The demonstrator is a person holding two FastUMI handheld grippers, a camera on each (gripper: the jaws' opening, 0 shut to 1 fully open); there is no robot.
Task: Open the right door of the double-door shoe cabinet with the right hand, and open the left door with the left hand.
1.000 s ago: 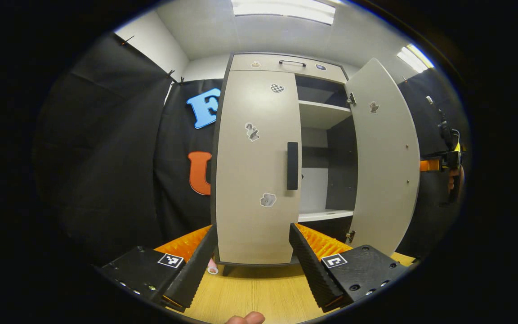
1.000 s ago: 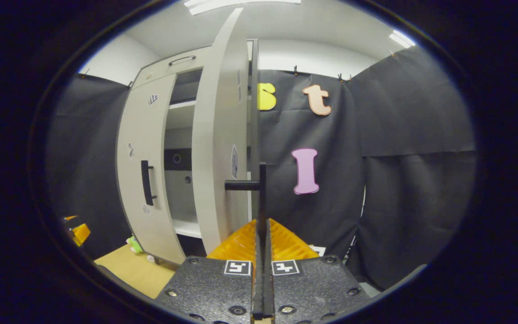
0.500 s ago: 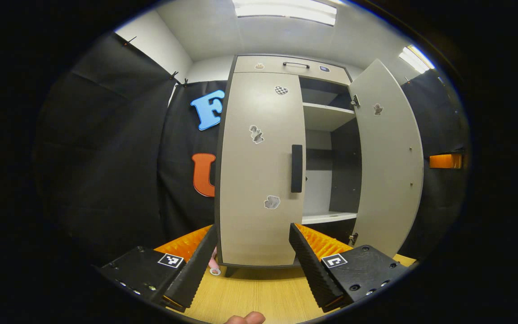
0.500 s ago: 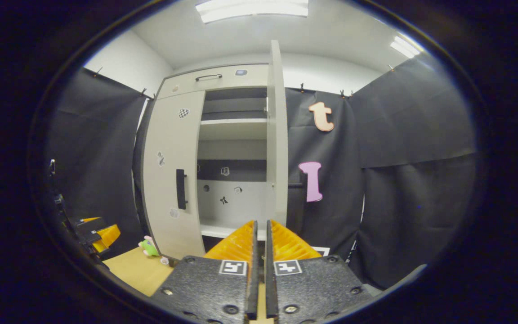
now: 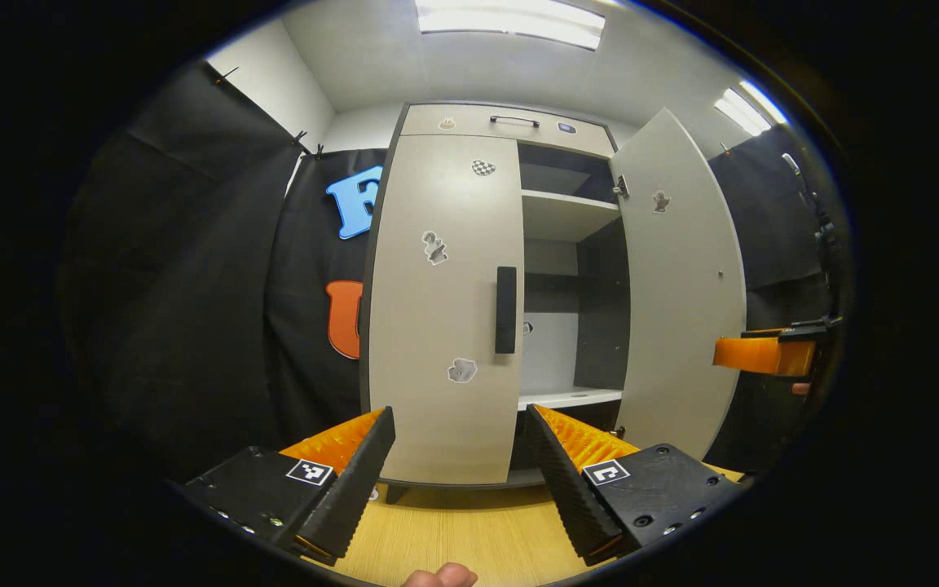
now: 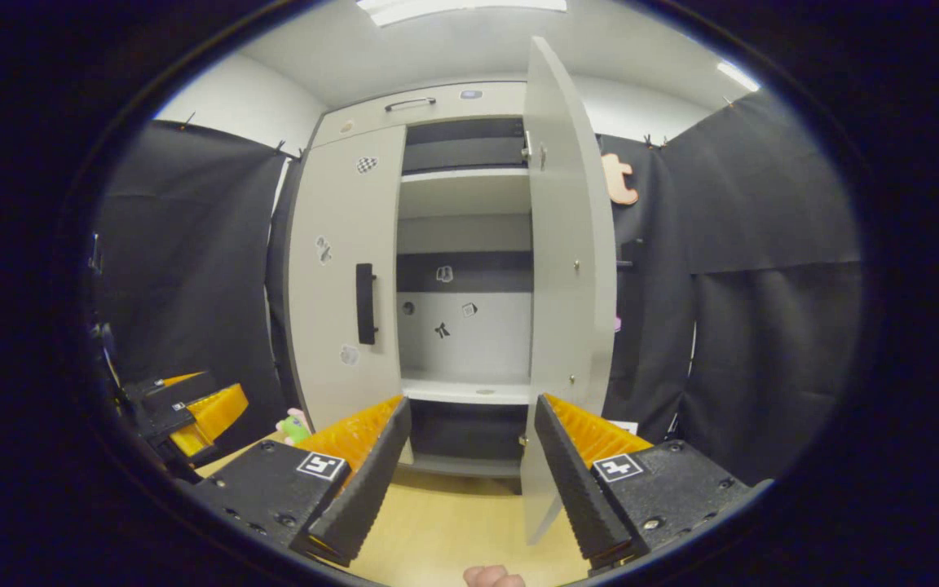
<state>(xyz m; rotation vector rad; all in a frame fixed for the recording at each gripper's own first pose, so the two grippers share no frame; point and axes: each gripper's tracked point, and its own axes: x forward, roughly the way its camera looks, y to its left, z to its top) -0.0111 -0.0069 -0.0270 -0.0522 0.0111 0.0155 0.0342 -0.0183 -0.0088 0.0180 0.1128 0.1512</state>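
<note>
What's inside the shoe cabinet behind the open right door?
Through the open right door the shoe cabinet shows bare shelves and a few small stickers on the back panel. The closed left door covers the other half.

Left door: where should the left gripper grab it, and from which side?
Take the black vertical handle near the left door's inner edge, beside the opened right door. Come in head-on, one finger on each side of the bar; it is tall and narrow, so a sideways pinch should fit. The left gripper is open and short of it.
</note>
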